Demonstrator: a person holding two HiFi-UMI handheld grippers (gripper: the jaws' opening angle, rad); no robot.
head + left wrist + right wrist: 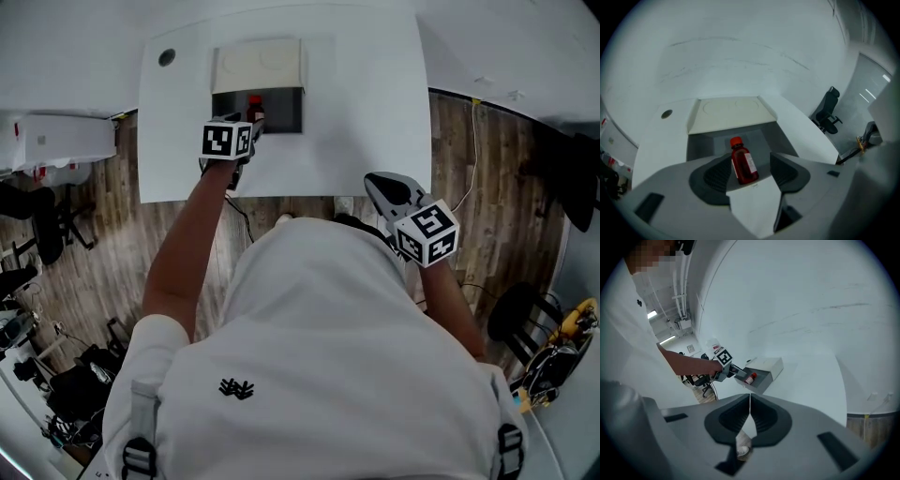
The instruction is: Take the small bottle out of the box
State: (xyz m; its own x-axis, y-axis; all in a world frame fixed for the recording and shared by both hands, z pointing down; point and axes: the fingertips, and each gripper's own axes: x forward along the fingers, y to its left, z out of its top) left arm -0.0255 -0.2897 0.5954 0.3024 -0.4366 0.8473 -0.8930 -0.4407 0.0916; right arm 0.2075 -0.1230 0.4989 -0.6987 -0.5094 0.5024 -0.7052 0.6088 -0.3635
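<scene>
Left gripper (751, 172): fingers released, flanking the small red bottle (743, 164).
Bottle: inside the open box (701, 145), 12 o'clock on the surface (375, 112).
Right gripper (750, 416): fingers clenched, empty.
Advice: centre on the bottle's body, close squarely, lift straight.

You've got one bottle (743, 164), with one red cap (736, 141) and one label (750, 163). One box (258, 67). One table (375, 103), with one round hole (167, 57) in it. Two grippers: left gripper (751, 172), right gripper (749, 420). Two marker cubes, one each: left cube (227, 141), right cube (429, 234). One cable (473, 159).
</scene>
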